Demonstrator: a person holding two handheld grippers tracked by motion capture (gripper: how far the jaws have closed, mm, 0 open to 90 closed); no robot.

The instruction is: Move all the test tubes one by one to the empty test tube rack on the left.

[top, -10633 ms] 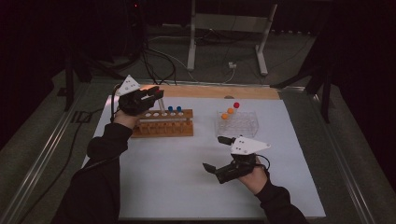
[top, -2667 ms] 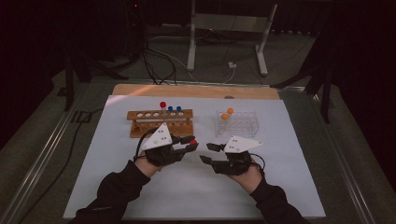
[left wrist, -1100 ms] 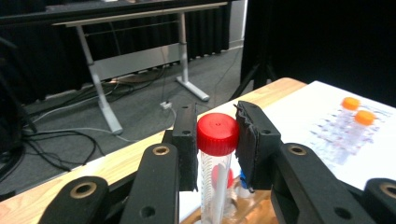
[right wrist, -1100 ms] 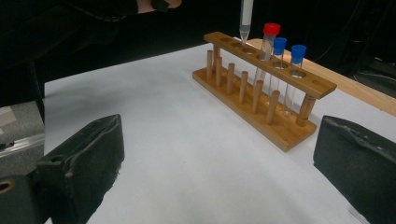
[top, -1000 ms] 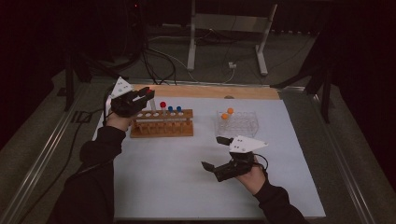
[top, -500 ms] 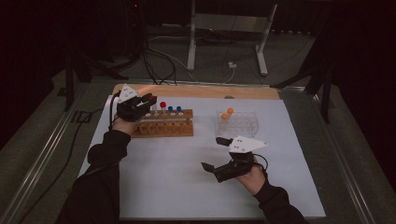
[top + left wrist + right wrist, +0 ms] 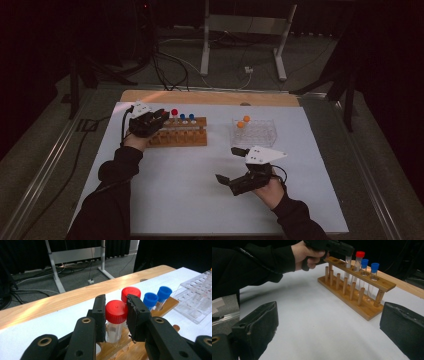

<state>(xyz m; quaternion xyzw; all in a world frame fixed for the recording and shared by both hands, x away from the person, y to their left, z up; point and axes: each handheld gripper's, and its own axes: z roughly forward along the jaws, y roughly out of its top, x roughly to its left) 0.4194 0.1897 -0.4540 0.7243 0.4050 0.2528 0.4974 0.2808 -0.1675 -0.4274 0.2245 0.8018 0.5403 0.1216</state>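
1. The left gripper [image 7: 115,315] pinches a red-capped tube [image 7: 115,321] just below its cap, one black jaw on each side of the clear body; the tube stands upright with its lower end in the wooden rack [image 7: 120,346].
2. Just behind it in the left gripper view stands a second red-capped tube [image 7: 130,293], and past that two blue-capped tubes [image 7: 150,300], all in the same rack.
3. From the high view, the left gripper [image 7: 150,121] sits over the left end of the wooden rack [image 7: 180,136], which lies on the white sheet [image 7: 190,200] covering the table.
4. The right gripper [image 7: 231,165] hovers low over the sheet, well apart from the rack, jaws spread wide with nothing between them; a grey three-cornered plate [image 7: 264,154] rides on top.
5. The right gripper view looks between its spread jaws to the rack [image 7: 357,293], where the person's left hand [image 7: 308,253] holds its gripper over the far end.
6. A clear plastic rack [image 7: 254,132] stands to the right of the wooden one, holding two orange-capped tubes [image 7: 243,121].
7. A wooden strip [image 7: 210,97] borders the table's far edge, with a metal stand [image 7: 242,30] and cables on the dark floor beyond.
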